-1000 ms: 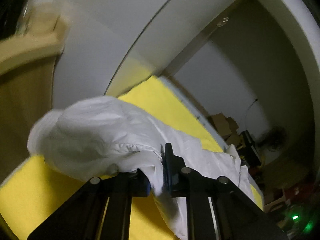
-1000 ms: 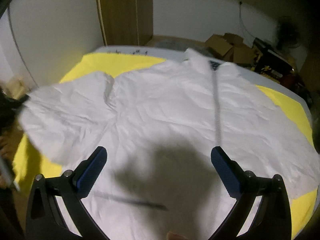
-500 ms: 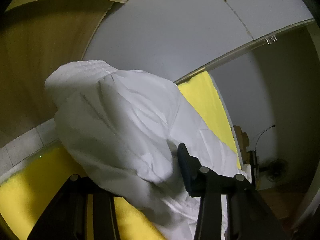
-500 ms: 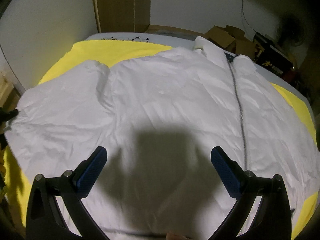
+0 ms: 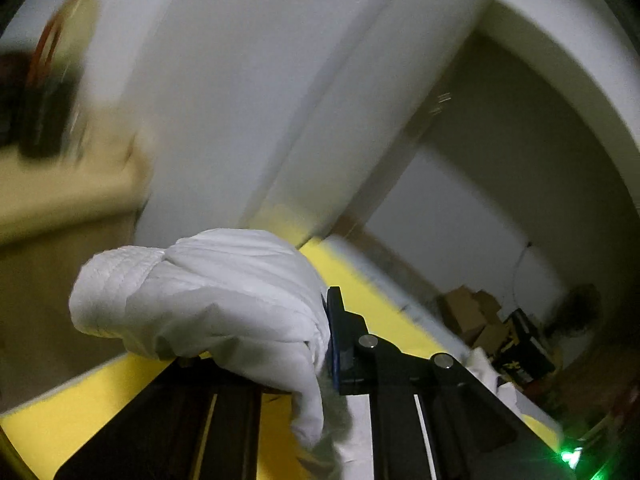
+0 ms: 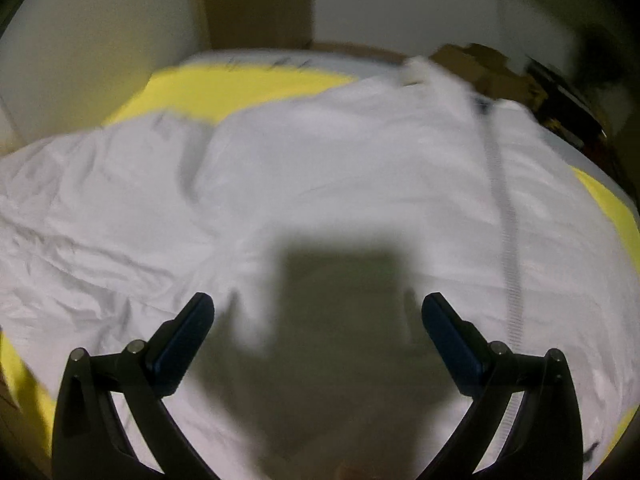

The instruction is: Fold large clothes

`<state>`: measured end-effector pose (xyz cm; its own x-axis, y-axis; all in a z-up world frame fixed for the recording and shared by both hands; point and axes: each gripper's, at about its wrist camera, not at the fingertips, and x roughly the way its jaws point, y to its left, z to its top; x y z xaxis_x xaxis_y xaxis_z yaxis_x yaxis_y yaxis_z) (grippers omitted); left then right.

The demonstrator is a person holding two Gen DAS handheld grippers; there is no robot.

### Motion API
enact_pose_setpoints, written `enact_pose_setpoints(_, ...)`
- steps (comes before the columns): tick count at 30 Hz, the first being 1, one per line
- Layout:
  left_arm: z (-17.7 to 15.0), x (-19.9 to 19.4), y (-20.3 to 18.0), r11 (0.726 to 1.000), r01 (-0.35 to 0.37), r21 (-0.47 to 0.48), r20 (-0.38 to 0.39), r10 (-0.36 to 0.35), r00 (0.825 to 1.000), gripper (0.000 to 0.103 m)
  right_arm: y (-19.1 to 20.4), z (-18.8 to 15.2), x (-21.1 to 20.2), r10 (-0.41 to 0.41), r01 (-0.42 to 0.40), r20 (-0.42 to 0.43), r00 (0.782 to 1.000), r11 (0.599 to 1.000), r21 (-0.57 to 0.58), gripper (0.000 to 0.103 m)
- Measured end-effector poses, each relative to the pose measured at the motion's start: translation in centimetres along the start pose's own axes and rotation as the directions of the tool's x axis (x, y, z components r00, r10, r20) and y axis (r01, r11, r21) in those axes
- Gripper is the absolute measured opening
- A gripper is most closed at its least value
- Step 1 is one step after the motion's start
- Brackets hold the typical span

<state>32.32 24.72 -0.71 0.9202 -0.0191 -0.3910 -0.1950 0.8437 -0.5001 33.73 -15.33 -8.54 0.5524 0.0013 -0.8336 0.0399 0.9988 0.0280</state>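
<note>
A white zip-front jacket [image 6: 340, 168] lies spread on a yellow cover [image 6: 248, 84], its grey zipper [image 6: 506, 216] running down the right side. In the left wrist view one sleeve [image 5: 200, 300] is bunched and lifted off the yellow cover [image 5: 80, 400]. My left gripper [image 5: 316, 340] is closing tight on that sleeve, with fabric between its jaws and draped over the left finger, which is hidden. My right gripper [image 6: 317, 304] hovers open over the jacket's lower body, nothing between its fingers, casting a dark shadow on the cloth.
Cardboard boxes [image 5: 468, 312] and dark clutter are piled past the far end of the bed, also cardboard boxes [image 6: 472, 60] in the right wrist view. A wooden panel [image 6: 256, 0] and white walls stand behind. A green light [image 5: 568, 456] glows at the lower right.
The left jaws spread around the sleeve half a second ago and have closed on it again, and the left view has swung and blurred. The right gripper has sunk closer to the jacket, still open.
</note>
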Motion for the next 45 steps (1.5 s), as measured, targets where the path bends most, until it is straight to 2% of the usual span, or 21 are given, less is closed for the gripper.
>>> enact_pose_setpoints(4,-1.0,-1.5,-10.3,0.987,0.104,0.12,0.024,-0.108,0.994,0.01,-8.5,-1.1,-4.8,-0.002,-0.008,0.06,0.998,0.989,0.15,0.103)
enact_pose_setpoints(7,-4.2,-0.4,-18.7,0.957,0.221,0.187,-0.086,-0.208,0.974,0.01,-15.2,-2.6,-8.7,-0.033,-0.001,0.117,0.993,0.962,0.273,0.103)
enact_pose_setpoints(9,-8.0,0.8,-24.2,0.928,0.306,0.213,-0.199,-0.266,0.943,0.01,-19.4,-4.4,-11.0,-0.062,0.004,0.149,0.987,0.931,0.364,0.103)
enact_pose_setpoints(11,-12.9,2.3,-29.2,0.893,0.387,0.231,-0.334,-0.301,0.893,0.01,-23.2,-6.5,-13.0,-0.087,0.001,0.168,0.982,0.891,0.454,0.103)
enact_pose_setpoints(16,-27.4,5.4,-37.5,0.817,0.473,0.328,-0.591,-0.214,0.778,0.011,-30.1,-11.7,-17.4,-0.162,0.017,0.194,0.968,0.807,0.59,0.103)
enact_pose_setpoints(18,-33.9,7.1,-39.1,0.785,0.453,0.423,-0.658,-0.078,0.749,0.014,-31.6,-13.4,-18.8,-0.19,0.029,0.199,0.962,0.789,0.614,0.103)
enact_pose_setpoints(19,-36.0,7.6,-39.2,0.768,0.439,0.466,-0.663,-0.025,0.748,0.015,-32.1,-14.0,-19.3,-0.2,0.033,0.201,0.959,0.782,0.622,0.103)
enact_pose_setpoints(20,-37.3,8.3,-39.3,0.757,0.427,0.495,-0.666,0.015,0.746,0.02,-32.9,-14.5,-19.8,-0.21,0.037,0.203,0.956,0.776,0.63,0.103)
enact_pose_setpoints(21,-38.6,8.8,-39.0,0.739,0.421,0.526,-0.658,0.04,0.752,0.035,-33.3,-15.1,-20.3,-0.22,0.044,0.204,0.954,0.774,0.631,0.103)
enact_pose_setpoints(23,-38.7,9.1,-38.1,0.699,0.467,0.542,-0.652,-0.001,0.758,0.067,-33.8,-15.8,-21.0,-0.233,0.057,0.207,0.95,0.782,0.62,0.103)
enact_pose_setpoints(24,-38.8,9.1,-38.0,0.688,0.495,0.53,-0.672,-0.015,0.741,0.098,-33.8,-15.8,-21.1,-0.237,0.062,0.209,0.949,0.789,0.611,0.103)
enact_pose_setpoints(25,-38.9,8.8,-38.3,0.683,0.516,0.517,-0.69,-0.025,0.724,0.103,-33.8,-15.7,-21.0,-0.238,0.066,0.211,0.948,0.796,0.602,0.103)
enact_pose_setpoints(28,-37.6,7.9,-38.1,0.661,0.519,0.542,-0.666,-0.039,0.745,0.103,-33.5,-15.2,-20.6,-0.233,0.065,0.221,0.947,0.813,0.579,0.103)
enact_pose_setpoints(31,-35.2,6.0,-36.8,0.689,0.527,0.497,-0.665,-0.087,0.742,0.103,-32.5,-14.3,-19.8,-0.208,0.046,0.235,0.949,0.834,0.55,0.103)
enact_pose_setpoints(33,-32.3,2.6,-34.5,0.721,0.543,0.432,-0.637,-0.183,0.749,0.103,-31.4,-13.2,-19.0,-0.188,0.037,0.244,0.951,0.856,0.516,0.103)
enact_pose_setpoints(36,-28.5,-2.0,-31.2,0.738,0.572,0.359,-0.602,-0.286,0.745,0.103,-28.6,-11.3,-17.7,-0.155,0.035,0.256,0.954,0.907,0.42,0.103)
enact_pose_setpoints(37,-26.6,-3.3,-29.1,0.746,0.57,0.344,-0.569,-0.317,0.759,0.103,-27.5,-10.6,-17.3,-0.146,0.034,0.267,0.952,0.924,0.382,0.103)
enact_pose_setpoints(40,-21.0,-6.6,-22.6,0.8,0.49,0.346,-0.435,-0.326,0.839,0.103,-23.4,-8.5,-15.2,-0.1,0.035,0.262,0.96,0.969,0.243,0.103)
enact_pose_setpoints(41,-18.9,-7.7,-19.6,0.834,0.438,0.335,-0.372,-0.31,0.875,0.103,-21.6,-7.7,-14.1,-0.082,0.039,0.241,0.967,0.983,0.18,0.103)
enact_pose_setpoints(44,-15.8,-9.8,-13.4,0.896,0.353,0.269,-0.27,-0.282,0.921,0.103,-15.7,-5.9,-10.6,-0.06,0.059,0.18,0.982,0.998,0.01,0.103)
enact_pose_setpoints(45,-15.3,-10.1,-12.3,0.905,0.341,0.256,-0.256,-0.277,0.926,0.103,-13.7,-5.3,-9.3,-0.07,0.079,0.171,0.983,0.996,-0.042,0.103)
